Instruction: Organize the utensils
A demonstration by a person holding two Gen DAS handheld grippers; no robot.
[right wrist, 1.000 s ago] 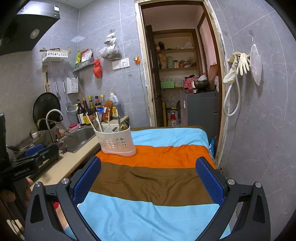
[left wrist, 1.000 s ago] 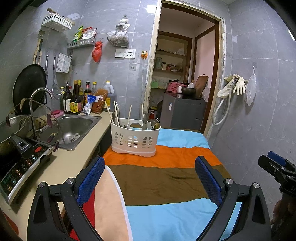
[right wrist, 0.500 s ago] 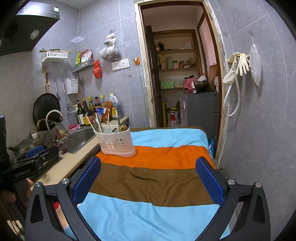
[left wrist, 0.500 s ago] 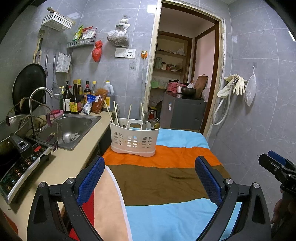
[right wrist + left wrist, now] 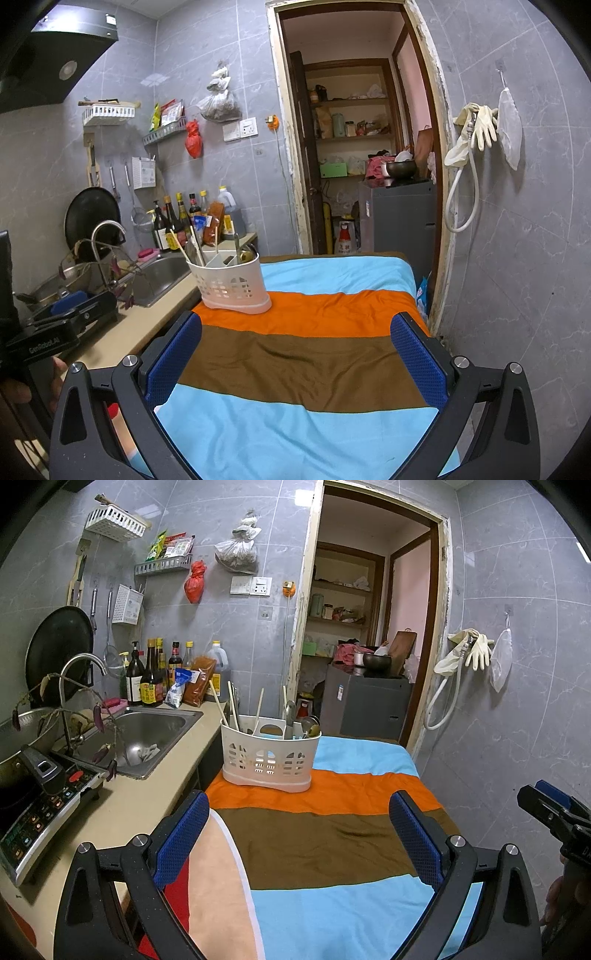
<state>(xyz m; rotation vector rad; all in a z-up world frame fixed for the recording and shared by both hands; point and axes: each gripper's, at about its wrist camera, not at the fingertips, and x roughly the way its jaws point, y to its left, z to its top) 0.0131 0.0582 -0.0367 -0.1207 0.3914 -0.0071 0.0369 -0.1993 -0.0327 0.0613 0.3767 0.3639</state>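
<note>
- Nothing had visibly shifted since earlier; the utensil caddy [image 5: 270, 755] stood on the striped cloth [image 5: 332, 834].
- Left gripper [image 5: 299, 834] and right gripper [image 5: 295, 358] hung spread, empty.

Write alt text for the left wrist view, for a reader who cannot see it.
A white utensil caddy holding chopsticks and spoons stands on the orange band of a striped cloth, ahead of the open, empty left gripper. A counter with a steel sink runs along the left; the right gripper shows at the right edge.
</note>
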